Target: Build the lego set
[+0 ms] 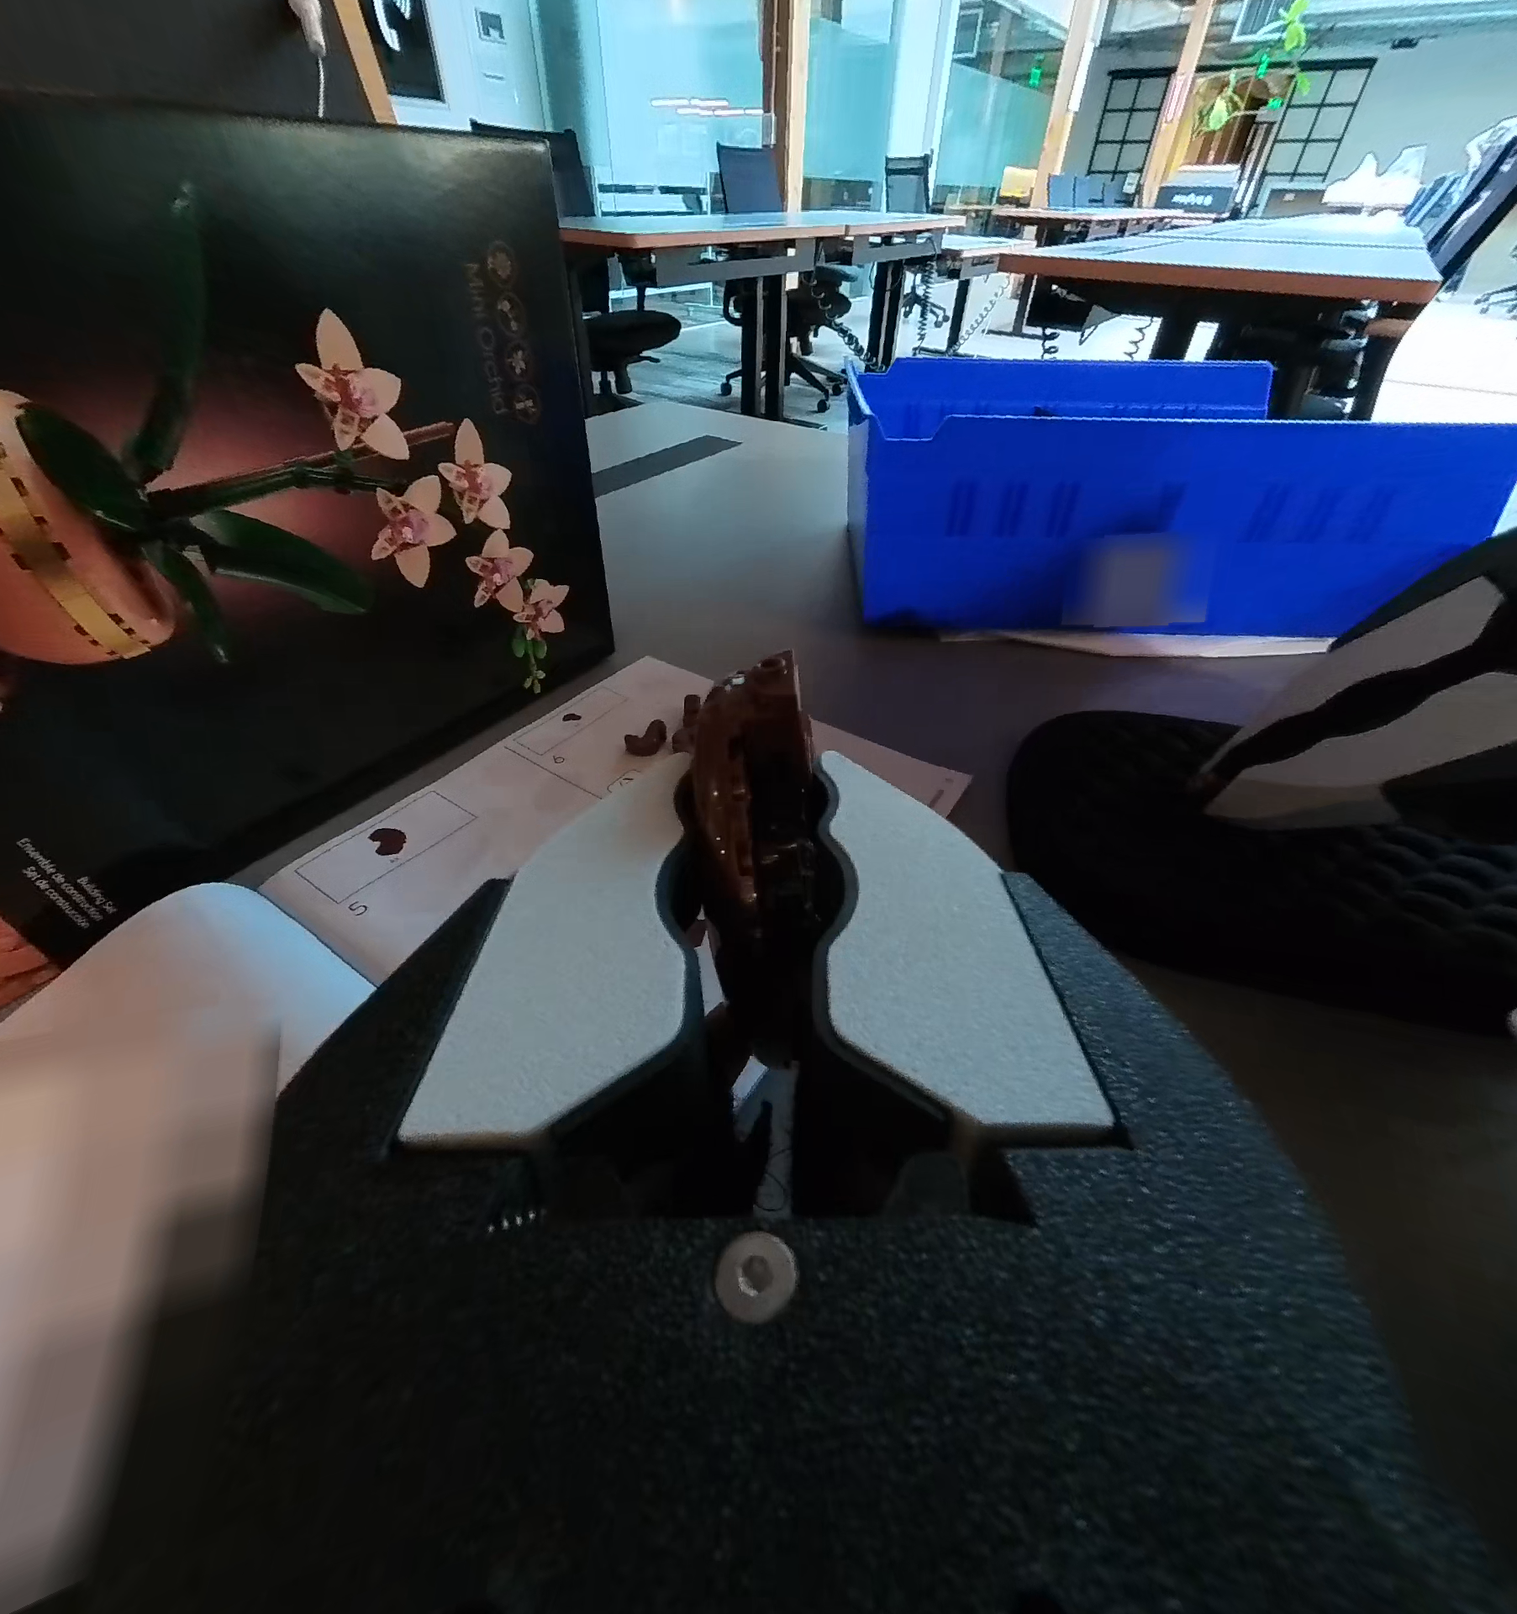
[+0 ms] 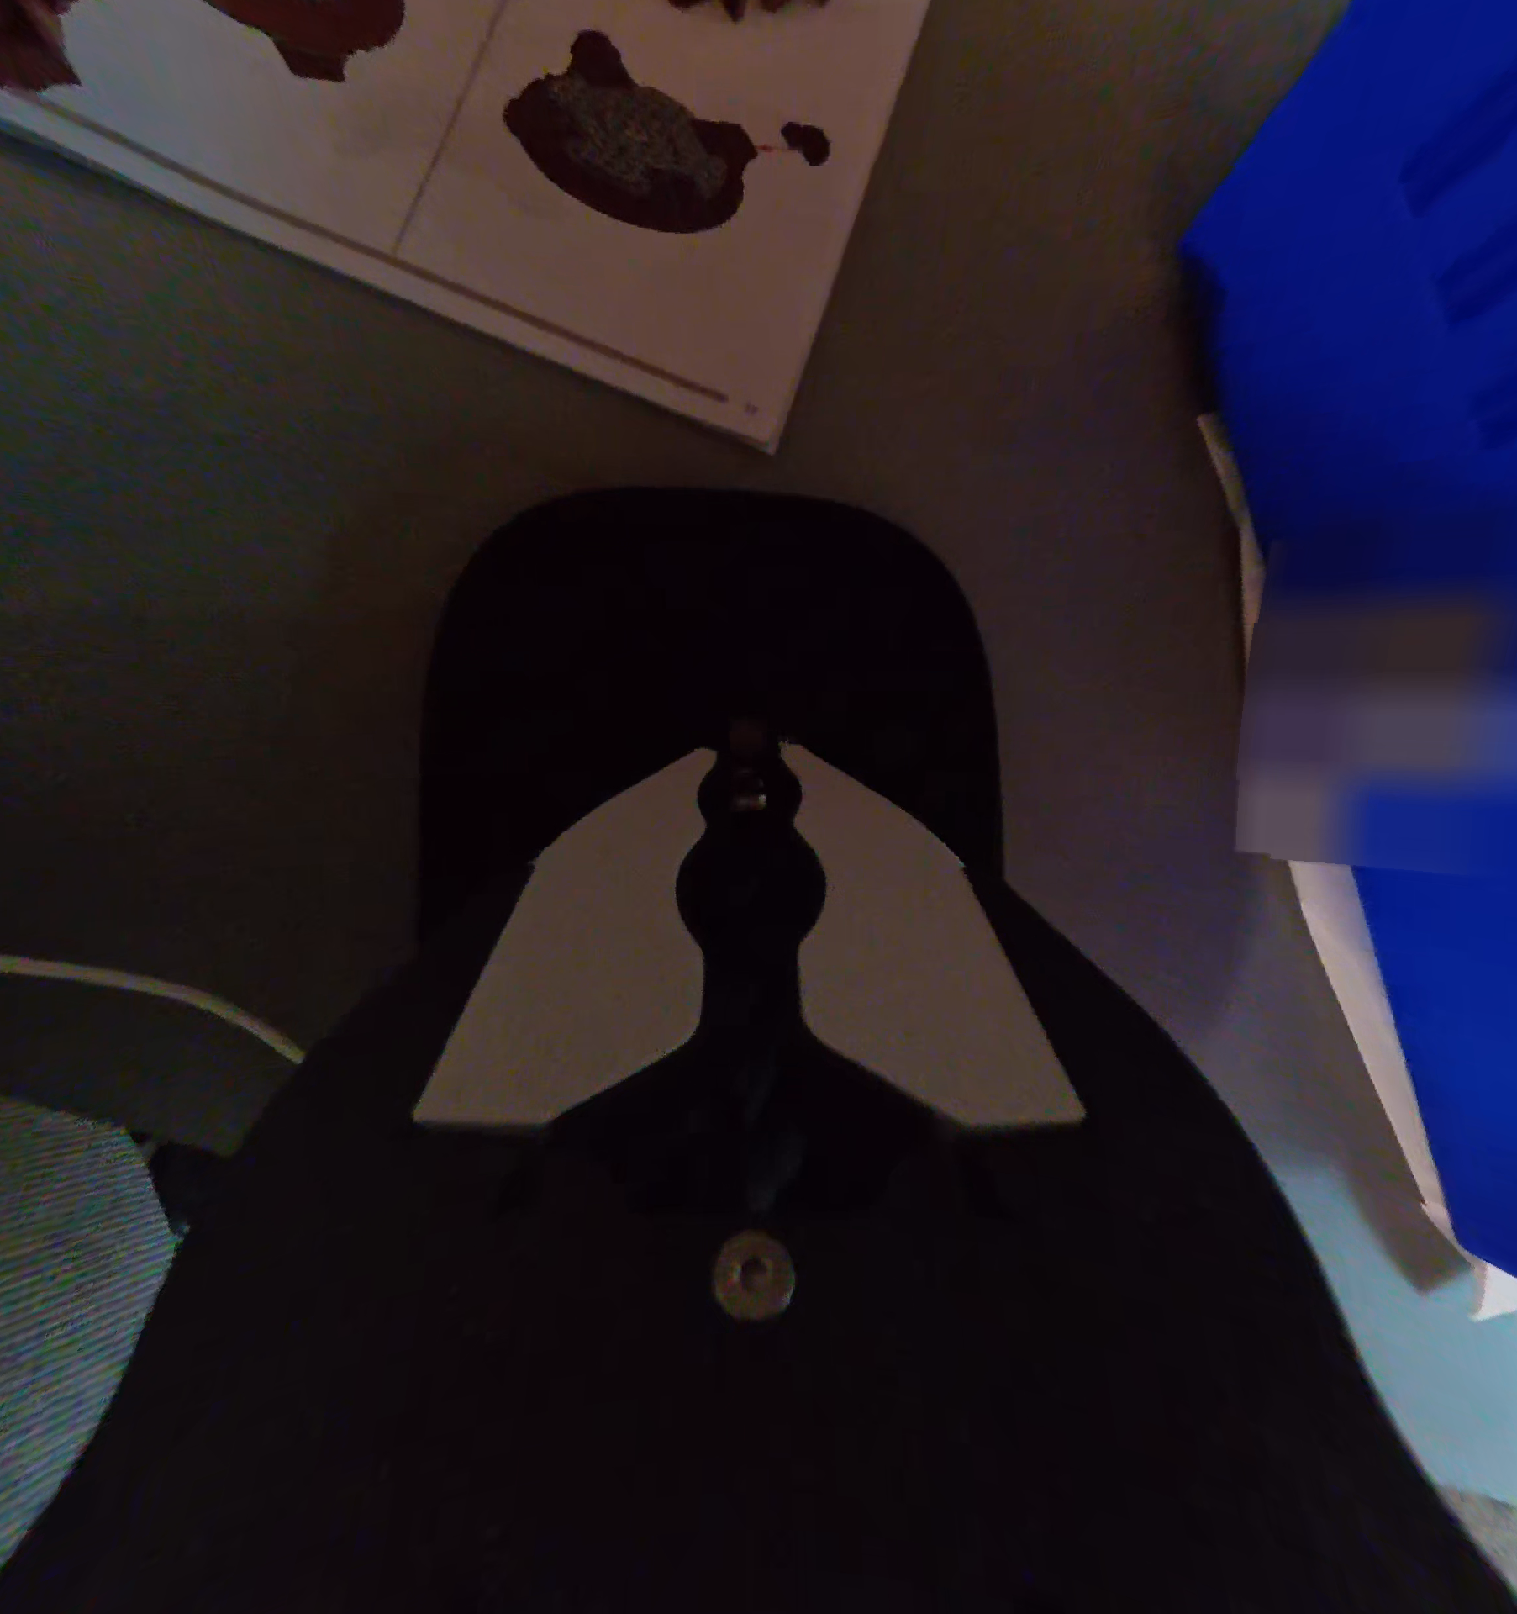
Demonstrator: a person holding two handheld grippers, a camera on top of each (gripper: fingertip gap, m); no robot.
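My left gripper (image 1: 750, 769) is shut on a brown brick assembly (image 1: 750, 742), which stands upright between its white fingers (image 1: 580, 917) above an open instruction booklet (image 1: 493, 803). Small loose brown pieces (image 1: 645, 738) lie on the booklet just beyond it. My right gripper (image 2: 748, 751) points down over a black textured mat (image 2: 711, 611), its fingers closed on a small brown piece (image 2: 746, 773) at the tips. It also shows in the left wrist view (image 1: 1209, 782), at the right, tip on the mat (image 1: 1261, 873).
A dark set box (image 1: 257, 437) with a flower picture stands at the left. A blue bin (image 1: 1174, 506) sits on paper at the back right and shows in the right wrist view (image 2: 1392, 349). The booklet (image 2: 650, 288) lies beyond the mat. Desks and chairs stand far behind. The gap from one gripper's tips to the other's is roughly 20 centimeters.
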